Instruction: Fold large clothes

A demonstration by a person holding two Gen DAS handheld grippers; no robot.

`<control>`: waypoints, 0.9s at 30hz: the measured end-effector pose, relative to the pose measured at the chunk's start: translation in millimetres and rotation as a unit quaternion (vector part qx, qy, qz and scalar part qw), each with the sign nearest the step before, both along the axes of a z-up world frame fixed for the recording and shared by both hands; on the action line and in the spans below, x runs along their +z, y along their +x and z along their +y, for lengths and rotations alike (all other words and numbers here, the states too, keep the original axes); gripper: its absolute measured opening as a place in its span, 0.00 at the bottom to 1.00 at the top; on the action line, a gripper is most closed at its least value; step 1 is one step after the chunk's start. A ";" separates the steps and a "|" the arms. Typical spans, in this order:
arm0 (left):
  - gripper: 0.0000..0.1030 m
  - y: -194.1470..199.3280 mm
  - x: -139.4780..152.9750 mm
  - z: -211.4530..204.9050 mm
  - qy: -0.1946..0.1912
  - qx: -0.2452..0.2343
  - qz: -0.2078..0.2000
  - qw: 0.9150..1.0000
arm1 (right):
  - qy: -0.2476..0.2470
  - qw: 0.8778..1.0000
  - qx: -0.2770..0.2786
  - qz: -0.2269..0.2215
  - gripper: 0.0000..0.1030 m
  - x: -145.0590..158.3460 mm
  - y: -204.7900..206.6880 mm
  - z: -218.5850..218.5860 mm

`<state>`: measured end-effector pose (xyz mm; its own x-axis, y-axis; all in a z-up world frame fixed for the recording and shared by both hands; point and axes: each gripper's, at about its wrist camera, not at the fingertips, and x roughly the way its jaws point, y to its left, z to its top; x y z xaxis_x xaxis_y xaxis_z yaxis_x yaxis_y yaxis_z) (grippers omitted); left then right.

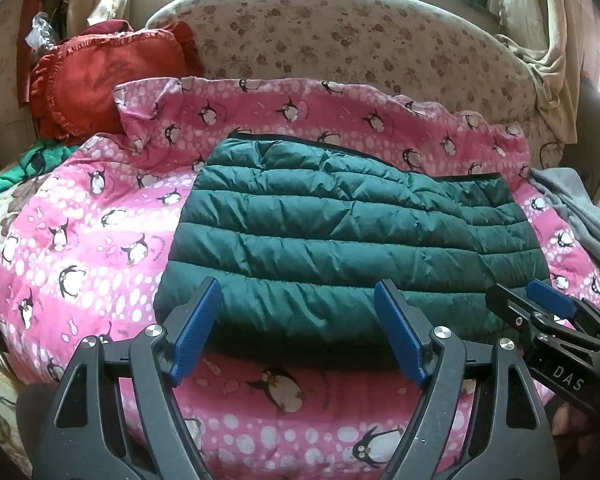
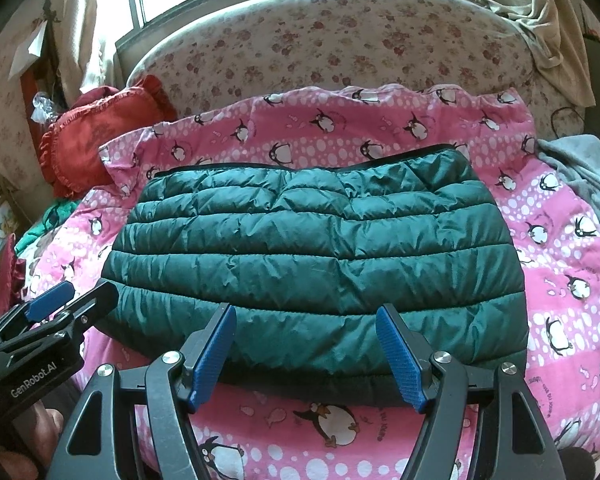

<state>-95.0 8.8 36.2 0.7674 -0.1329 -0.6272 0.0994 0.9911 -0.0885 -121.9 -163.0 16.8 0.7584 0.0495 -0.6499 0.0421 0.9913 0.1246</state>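
- A dark green puffer jacket (image 1: 340, 236) is being shown folded into a chunky rectangle, lying flat on a pink penguin-print quilt (image 1: 80, 256) in the middle of the bed.
- The jacket's near edge is being framed by the left gripper (image 1: 300, 332), whose blue pads (image 1: 196, 332) are being held wide apart; nothing is being clamped, and whether the tips are touching the fabric can't be told.
- Same deal in the right wrist view: the right gripper (image 2: 306, 354) is being held just over the jacket's near edge with its fingers spread, nothing being pinched between them.
- Each gripper is being caught by the other's camera too: the right one at the jacket's near right corner, the left one at the near left corner, so the folded bundle is sitting between them.
- A dark trim line is being shown along the jacket's far edge, which is running a bit crooked.
- A red ruffled pillow (image 1: 96, 80) is being propped at the far left, just beside the quilt's far left corner.
- A floral padded headboard (image 1: 340, 40) is being seen across the far side, with a bright window above it.
- Grey cloth (image 2: 580, 176) is being left bunched at the right edge of the bed, and something green (image 1: 28, 160) is peeking out at the left.
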 end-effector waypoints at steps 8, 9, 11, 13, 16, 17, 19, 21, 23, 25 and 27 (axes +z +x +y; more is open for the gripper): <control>0.77 0.5 -1.2 0.4 -0.002 -0.001 0.003 1.000 | 0.002 1.000 0.000 0.003 0.68 -1.0 1.8 1.3; 0.77 0.5 -1.2 0.4 -0.002 -0.001 0.003 1.000 | 0.002 1.000 -0.001 0.003 0.68 -0.7 1.8 1.0; 0.77 0.4 -1.1 0.3 -0.001 -0.001 0.003 1.000 | 0.002 1.000 0.000 0.002 0.68 -0.9 2.0 0.7; 0.77 0.7 -1.1 0.3 -0.002 -0.001 0.002 1.000 | 0.002 1.000 0.000 0.003 0.68 -0.8 2.1 -0.2; 0.77 1.8 -1.5 0.3 -0.003 -0.001 0.002 1.000 | 0.001 1.000 0.000 0.003 0.68 -1.4 2.4 0.0; 0.77 1.9 -1.7 0.6 -0.003 -0.001 0.003 1.000 | 0.002 1.000 0.000 0.004 0.68 -1.4 2.5 -0.3; 0.77 2.1 -1.9 1.2 -0.003 -0.001 0.005 1.000 | 0.004 1.000 -0.001 0.005 0.68 -2.6 4.4 -0.3; 0.77 2.9 -2.3 0.8 -0.004 -0.001 0.007 1.000 | 0.004 1.000 -0.002 0.007 0.68 -3.9 5.8 0.3; 0.77 3.8 -3.1 -0.2 -0.004 -0.001 0.008 1.000 | 0.004 1.000 -0.001 0.009 0.68 -4.9 6.6 1.7; 0.77 4.6 -4.4 -0.3 -0.006 -0.001 0.009 1.000 | 0.003 1.000 -0.002 0.011 0.68 -5.4 7.6 2.1; 0.77 5.1 -6.0 0.0 -0.009 -0.003 0.008 1.000 | 0.005 1.000 -0.002 0.012 0.68 -5.9 8.1 2.7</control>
<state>-89.9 8.8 30.2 0.7561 -0.1483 -0.6374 0.1033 0.9888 -0.1075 -113.8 -160.4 10.8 0.7430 0.0523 -0.6673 0.0498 0.9899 0.1331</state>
